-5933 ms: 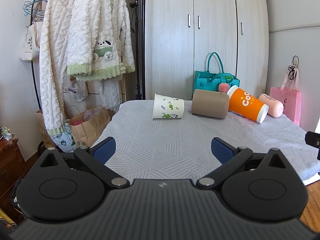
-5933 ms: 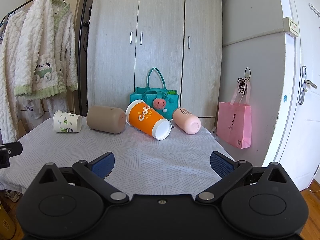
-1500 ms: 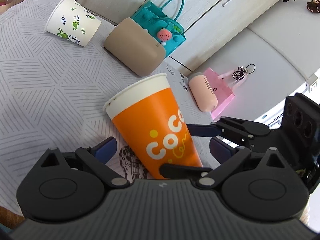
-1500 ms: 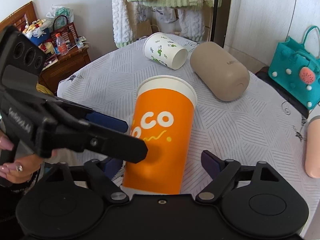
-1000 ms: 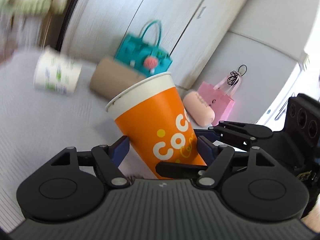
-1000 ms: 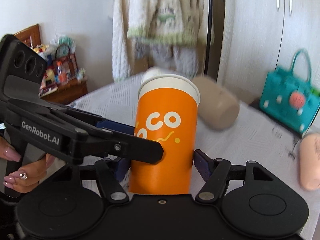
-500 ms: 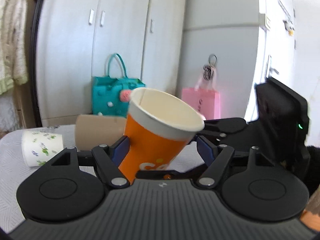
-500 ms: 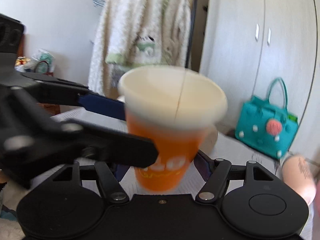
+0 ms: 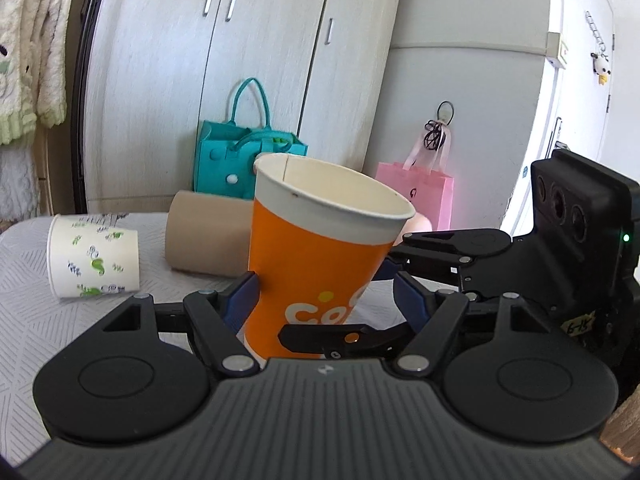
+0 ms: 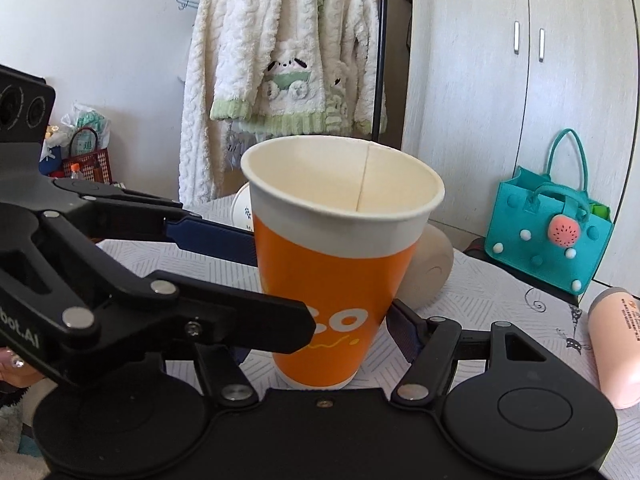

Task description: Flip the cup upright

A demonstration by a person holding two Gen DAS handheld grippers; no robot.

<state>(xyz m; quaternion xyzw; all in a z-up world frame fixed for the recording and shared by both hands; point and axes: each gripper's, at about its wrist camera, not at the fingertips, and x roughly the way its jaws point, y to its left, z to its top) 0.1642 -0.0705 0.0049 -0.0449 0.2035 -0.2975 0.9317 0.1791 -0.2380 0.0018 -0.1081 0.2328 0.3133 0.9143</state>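
1. While both grippers close on it from opposite sides, the orange cup [image 10: 334,280] sits at the centre of both wrist views, mouth up, leaning slightly in the left wrist view and close to vertical in the right.
2. Left gripper [image 9: 324,298]: narrowed onto the lower body of the cup. Its left pad touches the wall; its right pad sits just off the wall behind the other tool's finger, so contact there cannot be confirmed.
3. Right gripper [image 10: 320,344]: likewise narrowed around the lower body, its right pad against the wall. The left pad is hidden behind the other tool.
4. Base contact: the cup's bottom edge is hidden by the gripper bodies at the bottom of both frames, so whether it rests on the table [image 9: 24,320] cannot be told.
5. Judgement: the flip is all but done; what remains is to seat the base flat and let go.
6. Recommended practice: level the cup until its rim reads even, lower it straight, then open one gripper at a time, drawing back along the fingers so no pad drags the thin paper wall.
7. Hazard: squeezing harder may dent the cup. Behind it lie a patterned cup [image 9: 94,260] at middle left and a tan tumbler [image 9: 208,232]; withdraw away from them.
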